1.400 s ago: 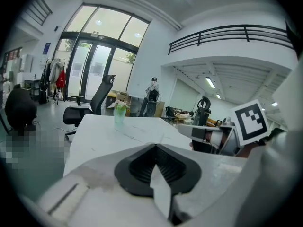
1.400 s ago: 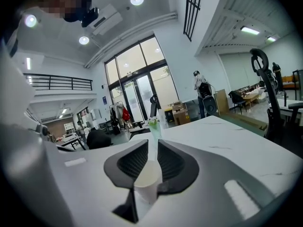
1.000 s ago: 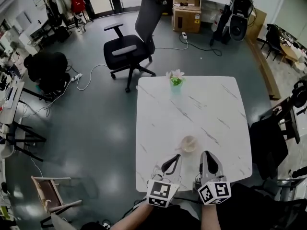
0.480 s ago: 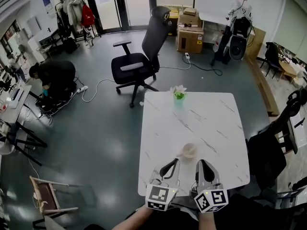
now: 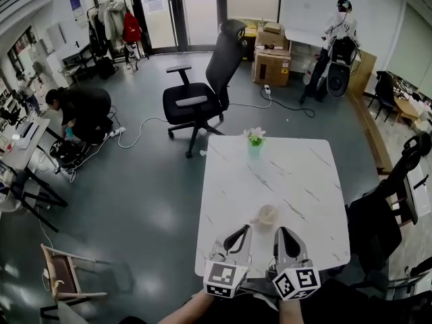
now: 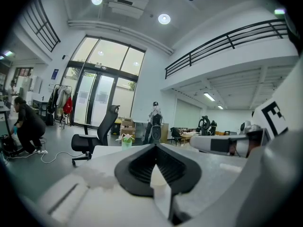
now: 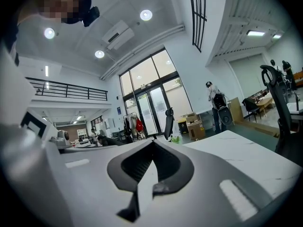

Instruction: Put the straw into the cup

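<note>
A pale cup [image 5: 268, 214] stands on the white marble table [image 5: 297, 174] near its front edge. A thin pale piece [image 5: 256, 219] lies against the cup's left side; I cannot tell whether it is the straw. My left gripper [image 5: 241, 233] hovers over the table's near edge, just left of and in front of the cup. The right gripper [image 5: 286, 233] hangs beside it, in front of the cup. In the left gripper view the left gripper [image 6: 155, 146] has its jaws together with nothing between them. The right gripper [image 7: 152, 144] looks the same in its own view.
A small flower in a green vase [image 5: 254, 140] stands at the table's far edge. A black office chair [image 5: 202, 93] is beyond the table and a dark chair [image 5: 378, 214] at its right. A person [image 5: 81, 106] crouches at the left, another [image 5: 337, 25] stands at the back by boxes [image 5: 271, 65].
Both grippers have risen a little over the table's near edge. The head view has tipped up and shows more of the room. The cup has not moved.
</note>
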The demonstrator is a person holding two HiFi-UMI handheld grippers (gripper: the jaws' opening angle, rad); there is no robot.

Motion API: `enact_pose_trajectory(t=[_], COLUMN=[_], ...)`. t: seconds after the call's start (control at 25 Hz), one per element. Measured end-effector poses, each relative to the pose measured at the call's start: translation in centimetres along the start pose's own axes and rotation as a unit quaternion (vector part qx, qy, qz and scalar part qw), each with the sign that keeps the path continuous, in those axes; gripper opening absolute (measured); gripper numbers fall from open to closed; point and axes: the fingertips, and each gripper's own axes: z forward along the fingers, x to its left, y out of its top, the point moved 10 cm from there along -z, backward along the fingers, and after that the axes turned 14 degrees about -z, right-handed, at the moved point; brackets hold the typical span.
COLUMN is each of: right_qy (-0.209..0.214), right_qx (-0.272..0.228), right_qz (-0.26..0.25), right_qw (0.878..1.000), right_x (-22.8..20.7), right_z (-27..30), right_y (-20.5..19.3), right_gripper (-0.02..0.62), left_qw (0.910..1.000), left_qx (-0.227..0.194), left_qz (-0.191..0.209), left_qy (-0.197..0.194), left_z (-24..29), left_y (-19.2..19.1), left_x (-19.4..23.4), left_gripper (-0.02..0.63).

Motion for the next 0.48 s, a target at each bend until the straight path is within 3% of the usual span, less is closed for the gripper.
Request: enact_pose_trajectory(t=[0.48], right_qy=[-0.01], right_qx=[0.011], right_qz=[-0.007], right_qw=[1.0], right_x=[-1.1], right_z=[-0.8], right_y=[-0.4], right_gripper=[-0.011], left_qw=[1.0], left_qx=[0.003], left_qz=[0.006], left_qy=[-0.007], left_z=[0.6], left_y=[-0.5], left_x=[-1.3], left_gripper=[0.002])
